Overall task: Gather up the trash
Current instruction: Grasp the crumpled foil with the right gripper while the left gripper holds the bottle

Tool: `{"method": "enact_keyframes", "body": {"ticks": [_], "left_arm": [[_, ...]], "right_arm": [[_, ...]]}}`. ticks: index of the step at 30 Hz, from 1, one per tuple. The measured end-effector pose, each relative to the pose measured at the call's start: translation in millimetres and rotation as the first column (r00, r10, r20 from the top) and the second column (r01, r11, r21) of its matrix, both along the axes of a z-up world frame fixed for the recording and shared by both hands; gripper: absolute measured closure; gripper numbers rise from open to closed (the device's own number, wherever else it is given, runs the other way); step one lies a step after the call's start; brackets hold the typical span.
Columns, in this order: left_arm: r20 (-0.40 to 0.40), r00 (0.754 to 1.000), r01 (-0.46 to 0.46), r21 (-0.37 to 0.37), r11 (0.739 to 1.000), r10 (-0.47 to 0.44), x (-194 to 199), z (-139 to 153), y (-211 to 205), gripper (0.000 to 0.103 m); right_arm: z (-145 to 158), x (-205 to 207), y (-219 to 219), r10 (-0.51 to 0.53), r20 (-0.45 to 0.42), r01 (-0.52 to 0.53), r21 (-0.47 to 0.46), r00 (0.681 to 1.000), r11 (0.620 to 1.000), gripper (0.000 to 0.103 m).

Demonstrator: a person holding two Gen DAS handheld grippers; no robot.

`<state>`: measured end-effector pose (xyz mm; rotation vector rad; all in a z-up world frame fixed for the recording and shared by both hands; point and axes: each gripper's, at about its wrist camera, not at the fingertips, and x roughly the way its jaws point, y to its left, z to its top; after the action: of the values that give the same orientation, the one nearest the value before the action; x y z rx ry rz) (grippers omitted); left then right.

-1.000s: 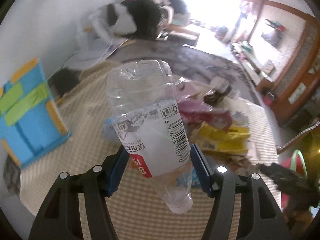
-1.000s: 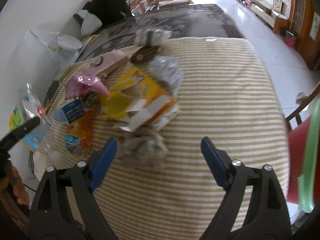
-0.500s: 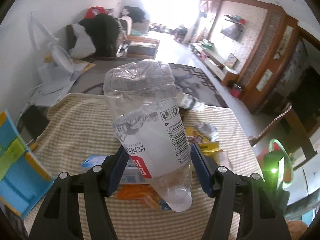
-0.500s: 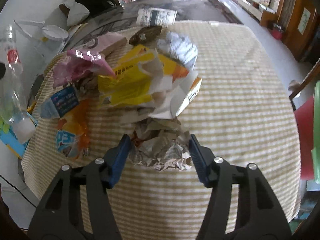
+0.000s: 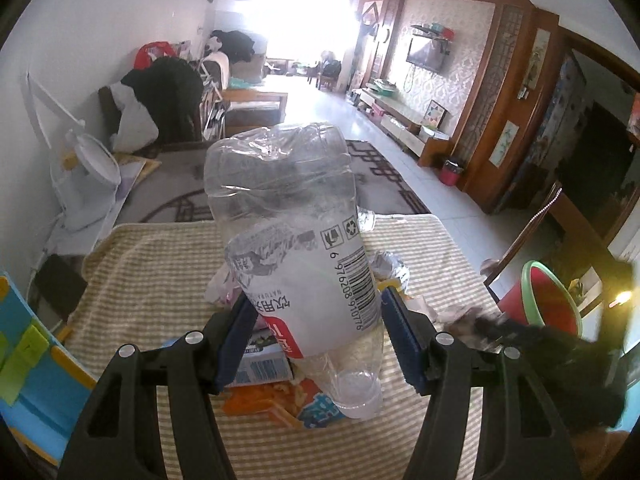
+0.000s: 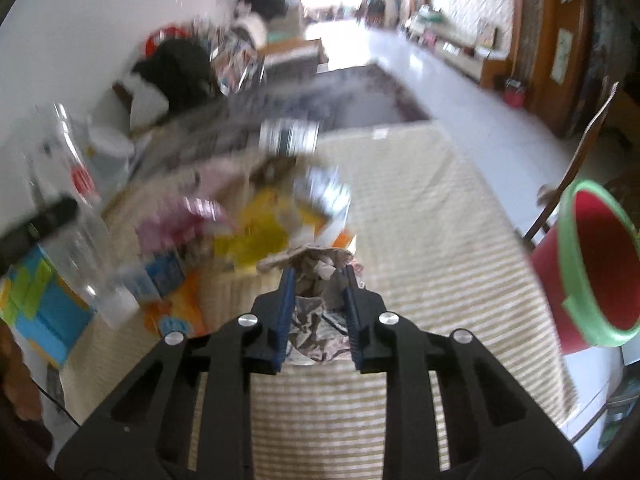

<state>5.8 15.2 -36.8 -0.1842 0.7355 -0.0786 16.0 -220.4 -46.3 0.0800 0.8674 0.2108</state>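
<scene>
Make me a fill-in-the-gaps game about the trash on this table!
1. The left gripper holds a clear plastic ____.
2. The right gripper is shut on a wad of crumpled ____.
3. The red bucket at the table's edge has a ____ rim.
4. The tablecloth has a pattern of ____.

Missing words: bottle, paper, green, stripes

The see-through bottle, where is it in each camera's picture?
Left wrist view: the clear bottle fills the middle, cap end down, clamped by the left gripper.
Right wrist view: the same bottle is at the left edge, blurred.
Shared landmark: the red bucket with a green rim, at the right edge in both.
</scene>
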Motion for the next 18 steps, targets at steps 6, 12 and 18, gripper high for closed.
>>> {"method": "enact_keyframes", "body": {"ticks": [6, 12, 18], "left_arm": [[0.026, 1.0, 0.017, 0.008, 1.0, -0.017, -4, 12, -8, 0.05], [0.037, 0.998, 0.044, 0.025, 0.999, -0.045, -8, 18, -18, 0.063], [-0.044, 0.999, 0.019, 0.006, 1.0, -0.019, 1, -3, -8, 0.049]], "right_arm": [[37, -11, -5, -0.009, 0.11, 0.009, 0.008, 0.994, 1.0, 0.079], [46, -17, -3, 0.004, 0.142, -0.004, -0.002, 0.99, 1.0, 0.079], [39, -18, -10, -0.018, 0.12, 0.016, 0.014, 0.993, 1.0, 0.079]]}}
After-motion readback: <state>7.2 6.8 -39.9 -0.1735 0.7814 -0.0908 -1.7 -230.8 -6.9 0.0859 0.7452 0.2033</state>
